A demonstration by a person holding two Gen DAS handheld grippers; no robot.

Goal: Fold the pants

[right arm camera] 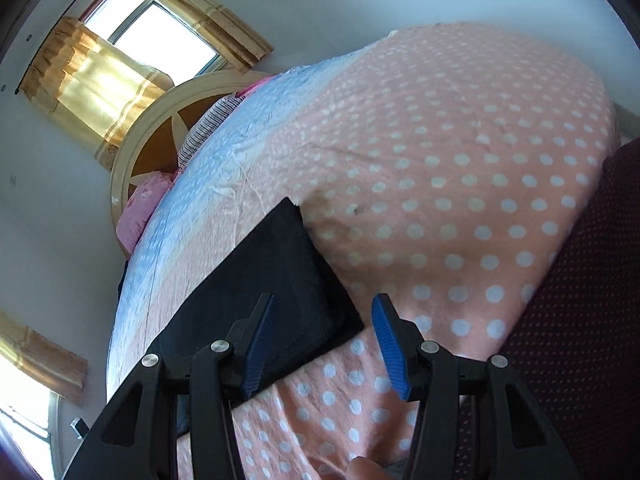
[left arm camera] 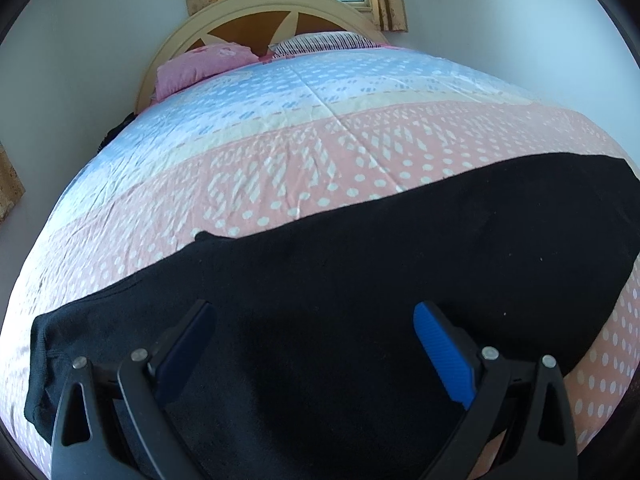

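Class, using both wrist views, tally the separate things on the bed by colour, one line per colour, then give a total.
Black: 1, the pants
Pink: 1, the pink pillow
Striped: 1, the striped pillow
Total: 3, all lying on the dotted bedspread. Both grippers are open and hold nothing.

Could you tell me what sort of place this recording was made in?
Most likely a home bedroom: a made bed with a dotted bedspread, pillows against an arched headboard, and a curtained window.
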